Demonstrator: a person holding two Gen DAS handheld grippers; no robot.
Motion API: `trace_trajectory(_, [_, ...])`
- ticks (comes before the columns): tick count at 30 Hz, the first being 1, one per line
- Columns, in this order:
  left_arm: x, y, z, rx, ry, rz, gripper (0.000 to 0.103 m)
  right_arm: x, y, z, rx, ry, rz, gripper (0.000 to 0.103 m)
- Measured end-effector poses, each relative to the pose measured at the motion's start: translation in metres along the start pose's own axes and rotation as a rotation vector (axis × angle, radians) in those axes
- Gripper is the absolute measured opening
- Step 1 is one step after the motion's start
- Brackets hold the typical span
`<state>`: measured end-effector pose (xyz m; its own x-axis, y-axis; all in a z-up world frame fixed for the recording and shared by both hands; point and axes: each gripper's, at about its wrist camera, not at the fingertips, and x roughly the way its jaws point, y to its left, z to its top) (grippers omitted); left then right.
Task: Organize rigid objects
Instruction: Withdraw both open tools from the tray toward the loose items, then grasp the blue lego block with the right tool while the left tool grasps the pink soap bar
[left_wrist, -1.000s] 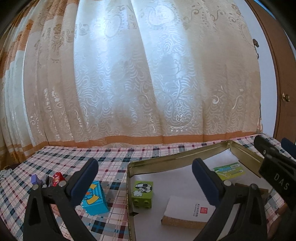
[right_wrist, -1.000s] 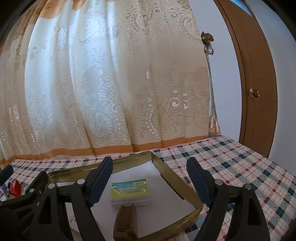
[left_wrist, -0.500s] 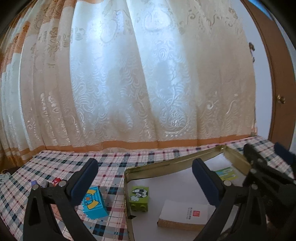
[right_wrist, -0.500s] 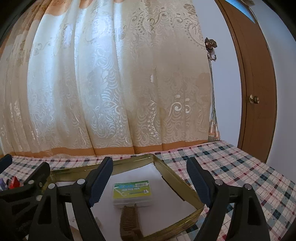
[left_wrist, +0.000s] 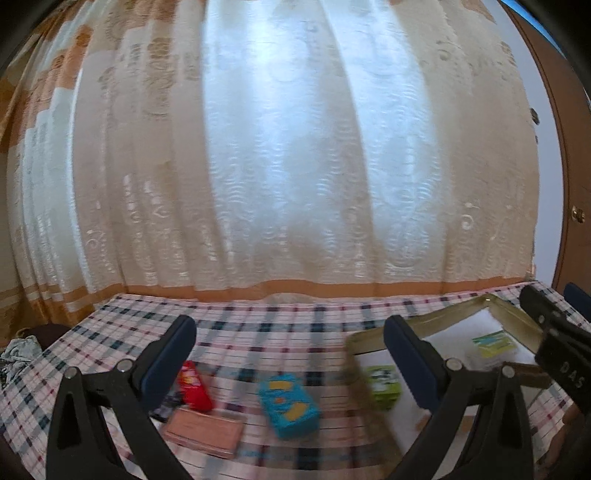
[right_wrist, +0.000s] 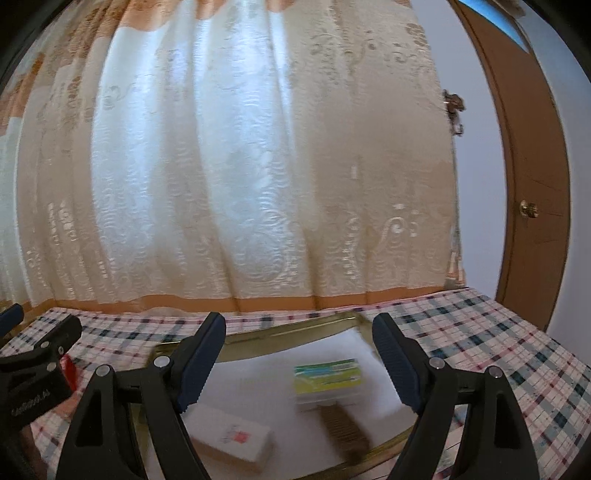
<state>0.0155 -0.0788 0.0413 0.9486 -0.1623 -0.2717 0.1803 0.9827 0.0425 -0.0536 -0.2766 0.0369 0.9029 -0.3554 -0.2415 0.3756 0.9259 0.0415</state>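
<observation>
My left gripper (left_wrist: 290, 360) is open with nothing between its fingers, above the plaid cloth. Below it lie a blue block (left_wrist: 289, 405), a red packet (left_wrist: 194, 386) and a pink flat case (left_wrist: 204, 431). To the right stands a gold tray (left_wrist: 511, 317) holding a green block (left_wrist: 384, 380) and a green-labelled box (left_wrist: 493, 344). My right gripper (right_wrist: 298, 363) is open and empty over the tray (right_wrist: 258, 336), above the green-labelled box (right_wrist: 327, 376), a brown comb (right_wrist: 343, 428) and a white box (right_wrist: 231, 435).
A plaid tablecloth (right_wrist: 498, 332) covers the table. A lace curtain (left_wrist: 295, 166) hangs right behind the table's far edge. A brown door (right_wrist: 532, 184) stands at the right. Crumpled cloth (left_wrist: 18, 350) lies off the table's left edge.
The left gripper has swung left, so the blue block, red packet and pink case now sit between its fingers and the tray lies to its right. The right gripper shifted left and rose slightly.
</observation>
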Motion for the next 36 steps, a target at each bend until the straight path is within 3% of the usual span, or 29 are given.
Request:
trace_trajectory(11, [0.018, 0.093, -0.014, -0.080, 0.012, 0.171, 0.103, -0.004, 0.065, -0.020, -0.070, 0.053, 0.106, 0.083])
trace_trajectory(17, [0.024, 0.112, -0.020, -0.086, 0.032, 0.184, 0.103, -0.007, 0.091, -0.023, -0.089, 0.062, 0.161, 0.083])
trace_trajectory(26, [0.031, 0.141, -0.029, -0.136, 0.090, 0.212, 0.103, 0.005, 0.142, -0.034, -0.160, 0.143, 0.272, 0.083])
trace_trajectory(28, [0.035, 0.146, -0.032, -0.147, 0.117, 0.222, 0.103, 0.012, 0.151, -0.037, -0.164, 0.175, 0.285, 0.079])
trace_trajectory(30, [0.038, 0.147, -0.034, -0.151, 0.135, 0.228, 0.103, 0.019, 0.161, -0.040, -0.190, 0.206, 0.292, 0.063])
trace_trajectory(36, [0.043, 0.140, -0.038, -0.113, 0.159, 0.217, 0.103, 0.048, 0.189, -0.051, -0.226, 0.317, 0.329, 0.060])
